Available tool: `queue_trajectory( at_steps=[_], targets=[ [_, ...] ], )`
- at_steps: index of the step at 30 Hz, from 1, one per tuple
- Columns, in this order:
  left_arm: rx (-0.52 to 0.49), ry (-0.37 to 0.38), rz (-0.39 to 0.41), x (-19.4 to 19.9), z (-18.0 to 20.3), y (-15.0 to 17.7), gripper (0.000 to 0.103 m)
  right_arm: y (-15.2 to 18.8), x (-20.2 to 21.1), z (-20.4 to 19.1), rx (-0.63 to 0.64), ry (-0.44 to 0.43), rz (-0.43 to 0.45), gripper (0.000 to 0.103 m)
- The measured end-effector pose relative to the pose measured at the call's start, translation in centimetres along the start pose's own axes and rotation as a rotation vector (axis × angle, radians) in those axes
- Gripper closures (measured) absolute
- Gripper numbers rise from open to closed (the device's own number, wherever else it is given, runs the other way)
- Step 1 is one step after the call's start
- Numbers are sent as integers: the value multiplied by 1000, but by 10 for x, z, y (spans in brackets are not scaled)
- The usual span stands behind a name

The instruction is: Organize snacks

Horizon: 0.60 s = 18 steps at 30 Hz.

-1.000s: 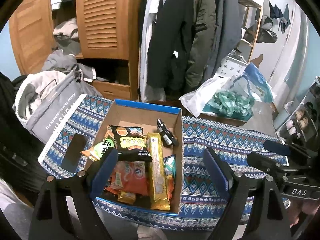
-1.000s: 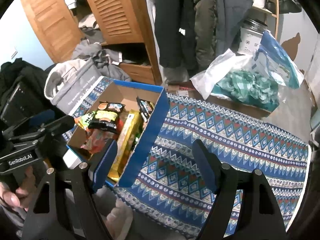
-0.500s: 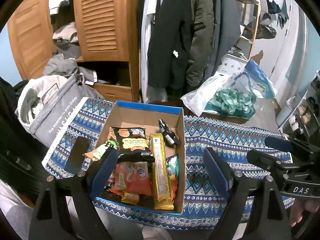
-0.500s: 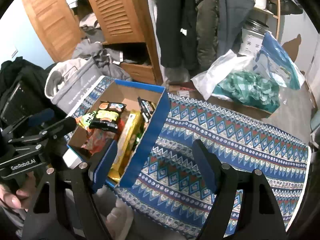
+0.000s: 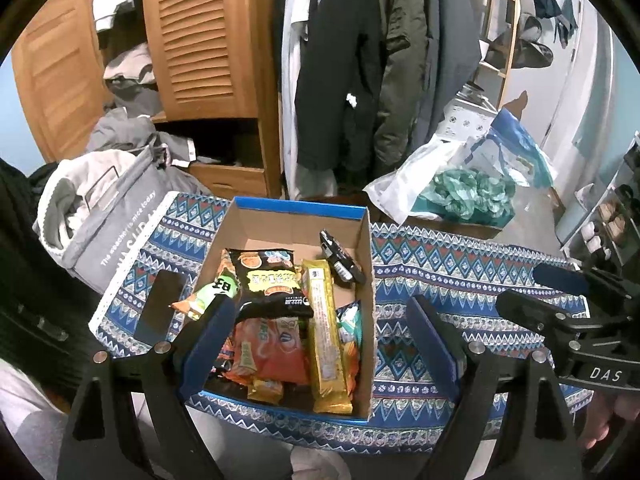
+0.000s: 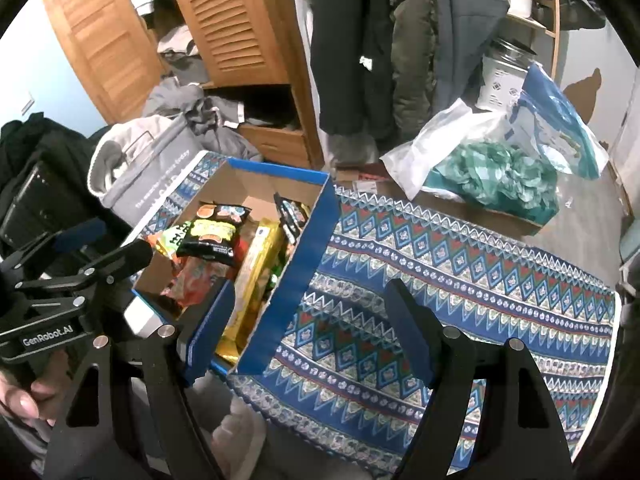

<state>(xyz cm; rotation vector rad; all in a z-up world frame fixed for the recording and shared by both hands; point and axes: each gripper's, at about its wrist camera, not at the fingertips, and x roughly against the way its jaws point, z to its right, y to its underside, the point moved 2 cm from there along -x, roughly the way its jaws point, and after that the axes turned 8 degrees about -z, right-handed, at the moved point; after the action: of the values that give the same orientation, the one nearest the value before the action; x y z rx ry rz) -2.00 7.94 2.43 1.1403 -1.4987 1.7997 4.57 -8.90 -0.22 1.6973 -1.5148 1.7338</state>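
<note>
A cardboard box with a blue rim [image 5: 298, 206] [image 6: 316, 240] sits on a patterned blue cloth [image 5: 460, 276] [image 6: 440, 280]. Inside lie several snack packs: a black chips bag [image 5: 272, 280] [image 6: 214, 236], a long yellow pack [image 5: 326, 328] [image 6: 260, 264], an orange-red pack [image 5: 276, 348], a green pack [image 5: 212, 294] and a small dark pack [image 5: 340, 260] leaning on the right wall. My left gripper [image 5: 318, 340] hovers open above the box's near half, holding nothing. My right gripper [image 6: 310, 328] hangs open over the box's near right corner and the cloth, also holding nothing.
A dark flat phone [image 5: 160, 308] lies on the cloth left of the box. A grey fabric bag [image 5: 108, 216] stands at the far left. Plastic bags with teal stuff [image 6: 496, 172] lie behind the cloth. Coats [image 5: 360, 60] hang beside a wooden wardrobe [image 5: 200, 36].
</note>
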Motion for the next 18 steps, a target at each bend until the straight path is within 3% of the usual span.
queue_trajectory(
  at_steps=[18],
  targets=[
    [-20, 20, -27, -3, 4, 0, 10, 0, 0, 0, -1, 0, -1, 26]
  ],
)
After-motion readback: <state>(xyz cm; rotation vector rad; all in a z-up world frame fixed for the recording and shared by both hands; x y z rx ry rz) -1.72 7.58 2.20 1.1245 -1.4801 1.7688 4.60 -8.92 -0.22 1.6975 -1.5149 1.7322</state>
